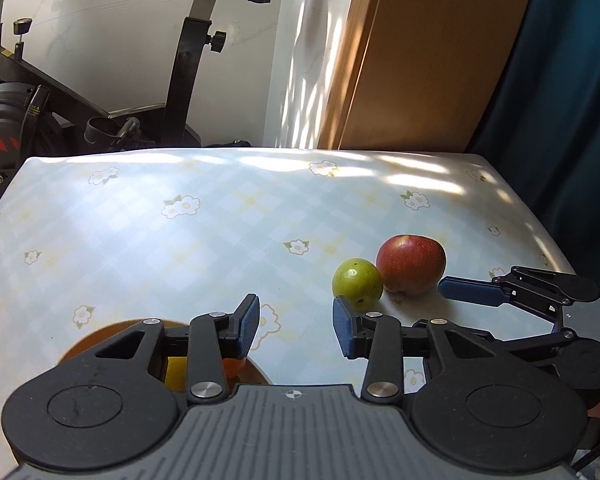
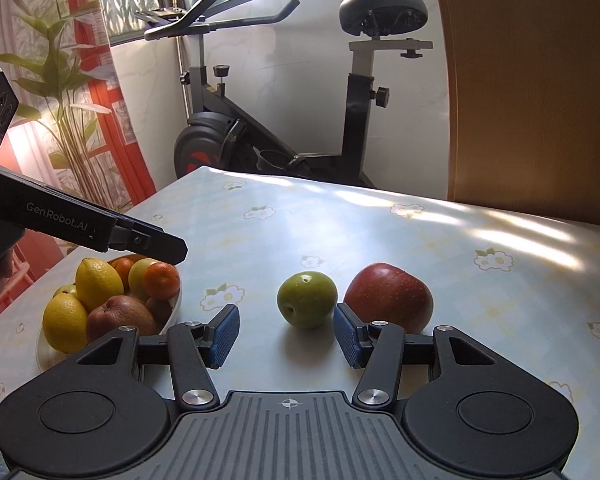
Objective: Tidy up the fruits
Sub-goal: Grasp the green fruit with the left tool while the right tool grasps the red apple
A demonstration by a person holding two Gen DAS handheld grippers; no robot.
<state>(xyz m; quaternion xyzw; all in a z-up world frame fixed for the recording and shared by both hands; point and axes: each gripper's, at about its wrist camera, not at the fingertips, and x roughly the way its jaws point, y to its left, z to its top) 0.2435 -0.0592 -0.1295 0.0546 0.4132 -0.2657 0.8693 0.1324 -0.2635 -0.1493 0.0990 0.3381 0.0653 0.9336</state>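
A green round fruit [image 2: 307,299] and a red apple [image 2: 389,303] lie side by side on the flowered tablecloth [image 2: 380,224]. My right gripper [image 2: 286,336] is open and empty, just in front of the green fruit. A white bowl [image 2: 171,312] at the left holds lemons, oranges and apples. My left gripper [image 1: 296,326] is open and empty above the bowl [image 1: 100,340]. In the left wrist view the green fruit [image 1: 357,282] and the apple [image 1: 411,264] lie ahead on the right, with the right gripper [image 1: 472,292] beside the apple.
An exercise bike [image 2: 284,120] stands behind the table's far edge. A wooden panel [image 2: 532,80] rises at the back right. A plant [image 2: 60,60] and red curtain are at the left. A dark blue cloth [image 1: 572,80] hangs beyond the table's right edge.
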